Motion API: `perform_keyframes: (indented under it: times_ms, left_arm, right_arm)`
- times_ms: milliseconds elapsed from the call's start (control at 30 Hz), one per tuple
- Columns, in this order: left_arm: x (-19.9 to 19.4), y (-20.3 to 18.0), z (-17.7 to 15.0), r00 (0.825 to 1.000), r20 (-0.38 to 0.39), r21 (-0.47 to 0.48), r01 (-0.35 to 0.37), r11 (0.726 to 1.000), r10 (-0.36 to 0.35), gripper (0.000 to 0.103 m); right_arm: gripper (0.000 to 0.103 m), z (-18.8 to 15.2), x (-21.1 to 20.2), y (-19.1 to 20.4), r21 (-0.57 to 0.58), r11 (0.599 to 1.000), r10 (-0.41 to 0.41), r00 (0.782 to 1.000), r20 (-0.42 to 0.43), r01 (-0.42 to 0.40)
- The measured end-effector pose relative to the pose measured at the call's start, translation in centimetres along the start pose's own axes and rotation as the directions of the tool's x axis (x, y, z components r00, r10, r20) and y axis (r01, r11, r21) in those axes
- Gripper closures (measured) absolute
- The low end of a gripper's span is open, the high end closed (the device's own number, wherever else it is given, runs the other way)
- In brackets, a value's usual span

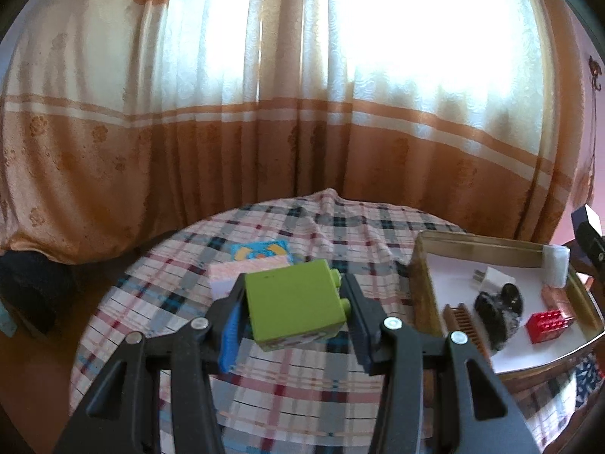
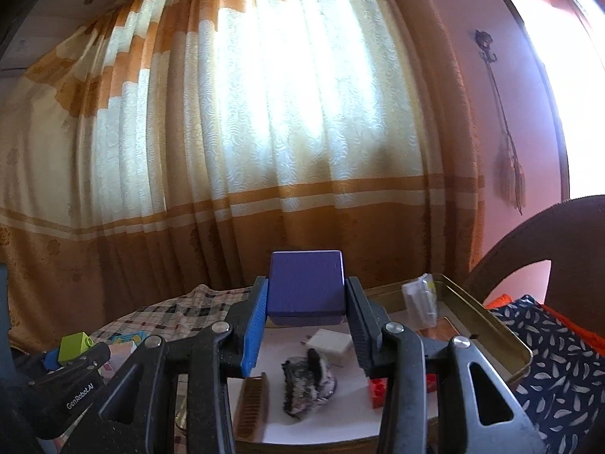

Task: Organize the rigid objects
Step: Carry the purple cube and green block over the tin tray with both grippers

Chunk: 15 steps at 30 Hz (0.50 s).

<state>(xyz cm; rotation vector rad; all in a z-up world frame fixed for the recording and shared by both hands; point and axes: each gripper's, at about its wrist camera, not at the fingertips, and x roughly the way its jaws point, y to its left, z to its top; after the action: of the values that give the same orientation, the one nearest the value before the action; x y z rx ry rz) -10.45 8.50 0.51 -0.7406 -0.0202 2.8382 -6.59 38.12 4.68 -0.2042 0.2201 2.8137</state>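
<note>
Two grippers in view, each clamped on a block. Left gripper (image 1: pixel 295 310) closed on green block (image 1: pixel 295 304), studs facing right, held off the checked cloth (image 1: pixel 264 389) above the table's middle. Right gripper (image 2: pixel 306 321) closed on purple block (image 2: pixel 306 289), held above the tin tray (image 2: pixel 491 325), over its far half. Tray at the table's right edge, white liner inside. In tray: white plug (image 1: pixel 491 278) near the far wall; black furry lump (image 1: pixel 499 314) at centre; brown comb (image 1: pixel 465 323) along the left wall, just beside the lump; red brick (image 1: pixel 550 325) toward the right wall, apart from the lump; clear packet (image 1: pixel 556 265) leaning in the far right corner; copper-coloured piece (image 1: pixel 556 297) just behind the brick, kind not clear. On cloth, behind the green block: pink pad (image 1: pixel 230 274) with blue-and-yellow card (image 1: pixel 261 251) at its far edge, touching or overlapping, cannot tell which. Curtain (image 1: pixel 264 94), cream over orange, hanging behind the table's far edge. From right wrist view: left gripper with green block visible at lower left, well apart from the tray; dark patterned fabric (image 2: pixel 559 374) right of the tray.
</note>
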Motion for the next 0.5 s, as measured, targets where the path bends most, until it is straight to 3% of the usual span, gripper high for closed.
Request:
perform_keyframes:
  times_ms: [500]
  left_arm:
    - [-1.4, -3.2, 1.3, 0.998, 0.035, 0.050, 0.055, 0.997, -0.057, 0.056]
  right_arm:
    - [0.060, 0.2, -0.6, -2.4, 0.026, 0.999, -0.025, 0.999, -0.022, 0.026]
